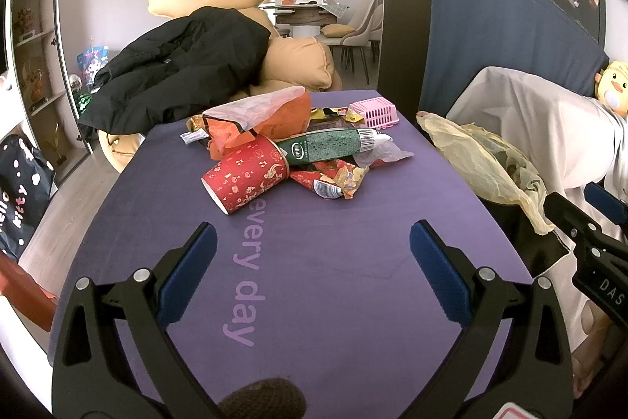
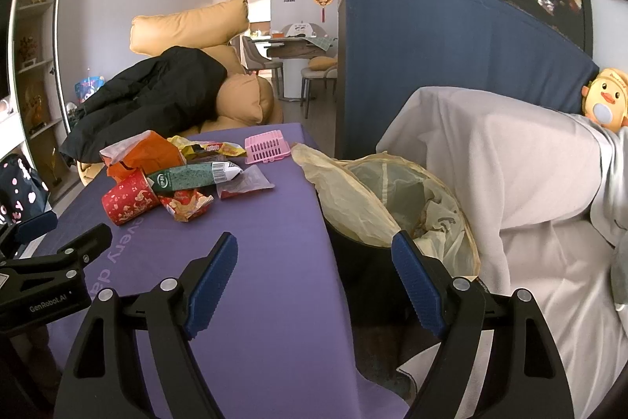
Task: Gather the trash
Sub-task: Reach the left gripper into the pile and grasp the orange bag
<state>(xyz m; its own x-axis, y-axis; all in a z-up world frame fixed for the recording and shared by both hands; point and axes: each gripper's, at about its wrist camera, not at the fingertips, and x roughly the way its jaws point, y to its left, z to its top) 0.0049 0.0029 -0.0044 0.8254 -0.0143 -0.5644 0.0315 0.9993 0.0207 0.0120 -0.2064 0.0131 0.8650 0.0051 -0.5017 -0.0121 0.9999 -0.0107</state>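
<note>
1. Both grippers are empty right now. The left gripper (image 1: 313, 254) hangs over the near end of the purple counter (image 1: 353, 301) with its jaws spread wide, and the right gripper (image 2: 314, 262) is just as wide open, straddling the counter's right edge next to the trash bin (image 2: 412, 199).
2. The trash sits in one pile around the middle of the counter, towards the far end. The bin with its yellowish liner stands just beside the counter on the right.
3. The red paper cup (image 1: 247, 175) is nearest, lying on its side with the open mouth facing near-left. It looks light and easy to crush, so I'd pinch the rim or wall gently.
4. The green tube (image 1: 329, 146) lies partly across the cup. It's probably soft and a bit slick, so grab mid-body rather than the tapered end.
5. The red wrapper (image 1: 337, 179) and clear plastic bag (image 1: 382, 154) are flimsy and lie flat. Go for a raised crinkle, not a flat edge.
6. The orange bag (image 1: 267, 120) at the far side is puffy, and any fold should do.
7. The pink basket (image 1: 375, 110) looks stiff, maybe not trash at all.
</note>
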